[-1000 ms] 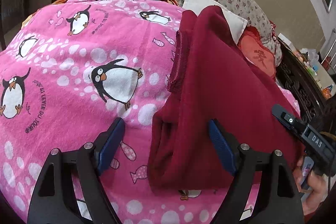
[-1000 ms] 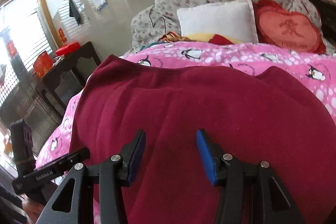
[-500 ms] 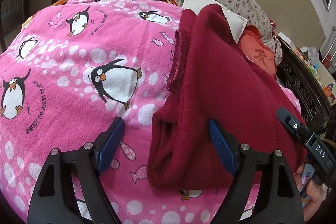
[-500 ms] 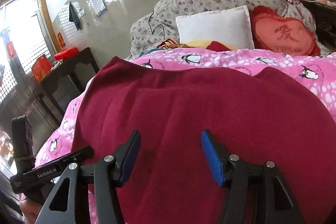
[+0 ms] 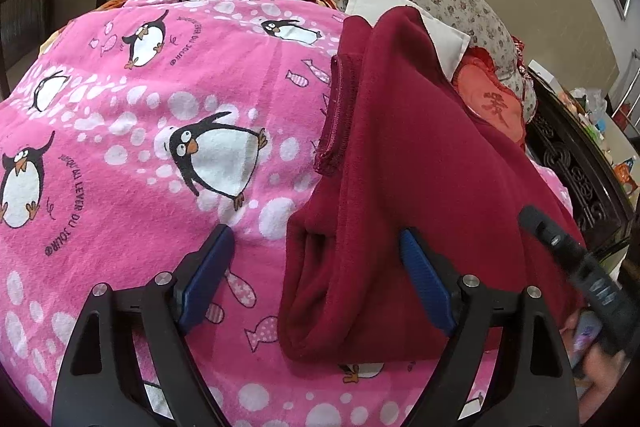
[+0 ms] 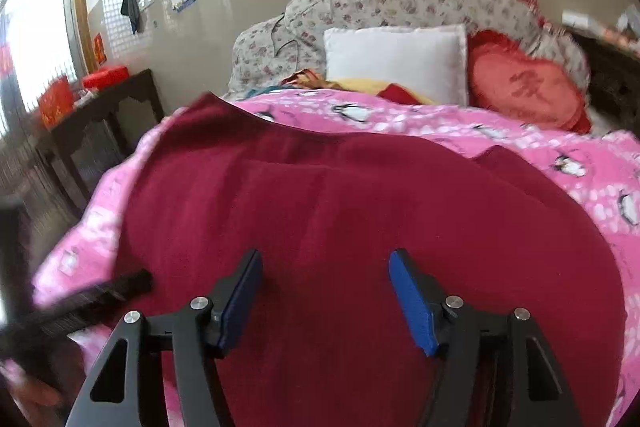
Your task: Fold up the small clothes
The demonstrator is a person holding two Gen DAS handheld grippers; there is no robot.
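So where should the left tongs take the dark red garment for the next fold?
Probably at the near left corner of the dark red garment, coming in from the left tongs' side over the pink blanket. The doubled edge there stands up thick, giving a lip to pinch.

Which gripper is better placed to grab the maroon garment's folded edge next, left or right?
Left, probably. The left gripper straddles the maroon garment at its folded corner on the pink penguin blanket, fingers open around it. The right gripper, opening, hovers over flat mid-cloth with no edge between its fingers.
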